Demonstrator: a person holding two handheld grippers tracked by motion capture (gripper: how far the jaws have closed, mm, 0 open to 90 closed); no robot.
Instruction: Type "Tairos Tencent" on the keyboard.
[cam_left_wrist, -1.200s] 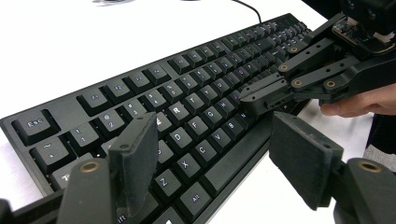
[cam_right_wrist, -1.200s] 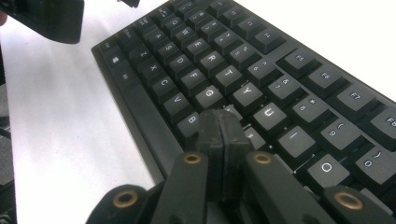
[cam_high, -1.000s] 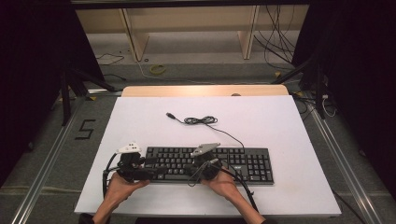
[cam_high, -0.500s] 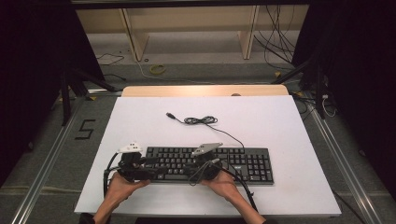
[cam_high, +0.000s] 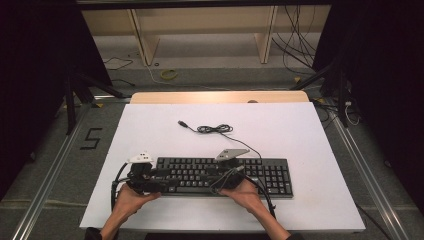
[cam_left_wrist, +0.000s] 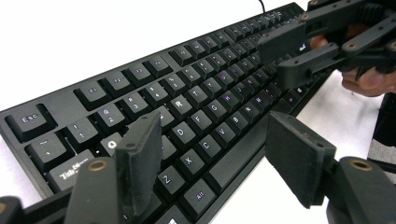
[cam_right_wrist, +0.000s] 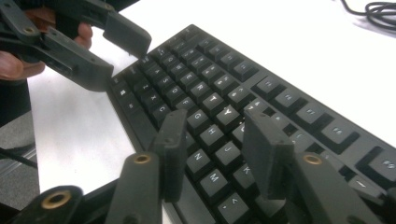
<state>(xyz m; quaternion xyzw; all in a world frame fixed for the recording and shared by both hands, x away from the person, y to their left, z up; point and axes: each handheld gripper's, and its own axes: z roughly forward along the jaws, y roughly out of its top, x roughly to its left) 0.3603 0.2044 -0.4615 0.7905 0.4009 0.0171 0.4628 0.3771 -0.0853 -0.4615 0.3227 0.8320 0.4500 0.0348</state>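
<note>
Keyboard (cam_high: 222, 176) lies near the desk's (cam_high: 300, 130) near edge, on white surface. Left gripper (cam_high: 150, 181) sits at its left end, jaws open over the keys. Right gripper (cam_high: 225, 175) hovers mid-keyboard, jaws just opening, nothing between them. Farther off, coiled cable (cam_high: 212, 129); beyond, grey floor (cam_high: 210, 75) and wooden frame (cam_high: 265, 35). Gripper views show key legends.

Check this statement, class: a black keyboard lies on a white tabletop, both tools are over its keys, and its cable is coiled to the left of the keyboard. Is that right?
One detail is wrong. The cable is coiled beyond the keyboard, on the far side from the person, not to its left; the high view shows this. The white tabletop is right, and the left tool and right tool are over the keys.
</note>
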